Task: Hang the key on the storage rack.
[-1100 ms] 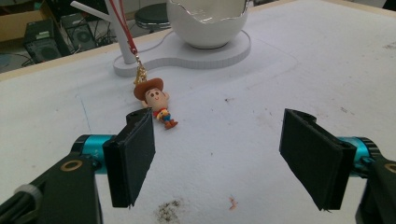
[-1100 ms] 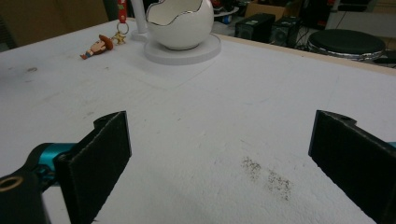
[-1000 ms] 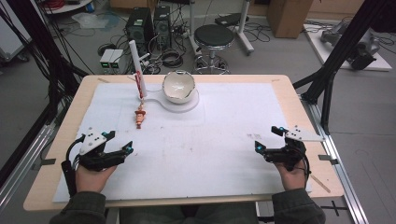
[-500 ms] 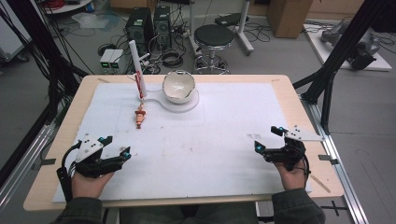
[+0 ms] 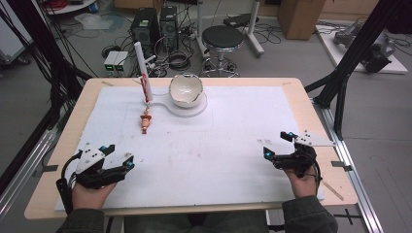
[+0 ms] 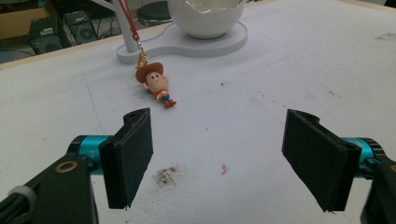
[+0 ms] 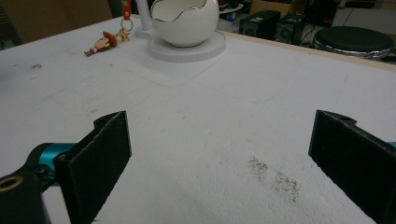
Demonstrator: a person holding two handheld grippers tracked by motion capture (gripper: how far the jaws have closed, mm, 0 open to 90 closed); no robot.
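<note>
High view first: both tongs rest low over the near edge of the worktop (image 5: pixel 301 104), which is covered by a white sheet. The left tongs (image 5: pixel 119 156) sit at the near left corner and the right tongs (image 5: pixel 277 144) at the near right, well apart from each other, each held in a hand coming up from the bottom edge.

Left gripper view looks along two black jaws spread wide, with nothing between them but bare sheet and a small dark smudge. Beyond the gap lies a cowboy figure keyring (image 6: pixel 156 82) flat on the sheet (hat toward the far side, feet toward the camera). Its red strap (image 6: pixel 129 22) runs up to a white post (image 5: pixel 142 70) that stands on a flat white base (image 6: pixel 196 41). On the same base sits a white egg-shaped bowl (image 5: pixel 185 90) with a jagged open rim.

Right gripper view shows its jaws equally wide apart and holding nothing, over a grey smudge; the keyring lies far off at upper left, just beside the base.
</note>
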